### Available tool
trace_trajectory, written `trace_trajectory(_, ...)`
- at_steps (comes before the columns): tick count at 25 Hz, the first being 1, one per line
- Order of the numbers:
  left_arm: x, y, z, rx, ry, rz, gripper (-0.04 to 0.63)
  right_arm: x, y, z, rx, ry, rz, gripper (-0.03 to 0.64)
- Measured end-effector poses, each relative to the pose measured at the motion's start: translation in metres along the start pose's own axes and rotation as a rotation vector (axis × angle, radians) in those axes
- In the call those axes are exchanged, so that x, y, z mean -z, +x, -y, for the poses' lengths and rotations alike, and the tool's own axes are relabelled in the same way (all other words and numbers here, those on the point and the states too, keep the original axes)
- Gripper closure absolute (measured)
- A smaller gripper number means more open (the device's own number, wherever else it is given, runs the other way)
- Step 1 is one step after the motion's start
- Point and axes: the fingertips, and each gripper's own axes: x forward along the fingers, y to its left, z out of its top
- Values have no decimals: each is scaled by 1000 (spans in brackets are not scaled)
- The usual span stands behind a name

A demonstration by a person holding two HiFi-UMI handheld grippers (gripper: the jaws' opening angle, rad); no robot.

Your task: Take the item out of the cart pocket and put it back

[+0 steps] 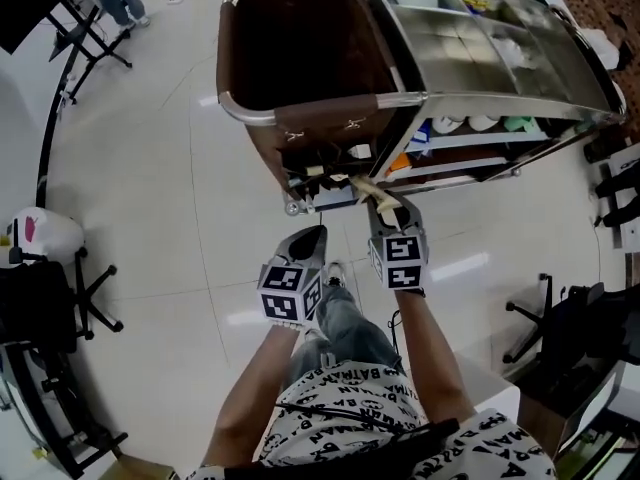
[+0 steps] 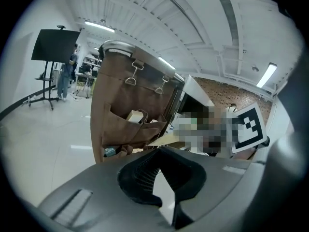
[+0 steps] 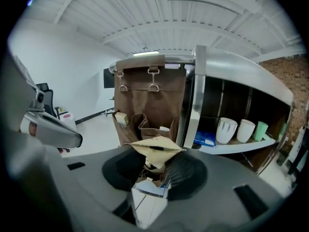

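The cart's brown cloth end panel carries hanging pockets; one of them holds a small pale box. My right gripper is shut on a flat tan paper packet, which sticks out past its jaws just short of the pockets. In the head view the packet reaches toward the cart's lower end. My left gripper hangs beside it to the left and a little further back. Its tips meet with nothing between them.
The cart has a deep brown bag on top and steel shelves to the right holding two white cups and a green one. An office chair stands at left, a black stand at right. A person stands far off by a board.
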Motion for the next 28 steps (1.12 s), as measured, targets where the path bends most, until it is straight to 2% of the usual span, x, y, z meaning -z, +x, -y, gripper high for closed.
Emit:
trace_trajectory(6, 9, 45, -14, -8, -17, -51, 595, 12, 59, 5, -32, 15, -25, 477)
trace_trajectory(15, 29, 80, -30, -14, -43, -109, 595, 51, 131, -1, -59, -24, -111, 477)
trace_trajectory(28, 45, 116, -48, -34, -74, -138, 595, 91, 189, -1, -86, 32, -204, 476)
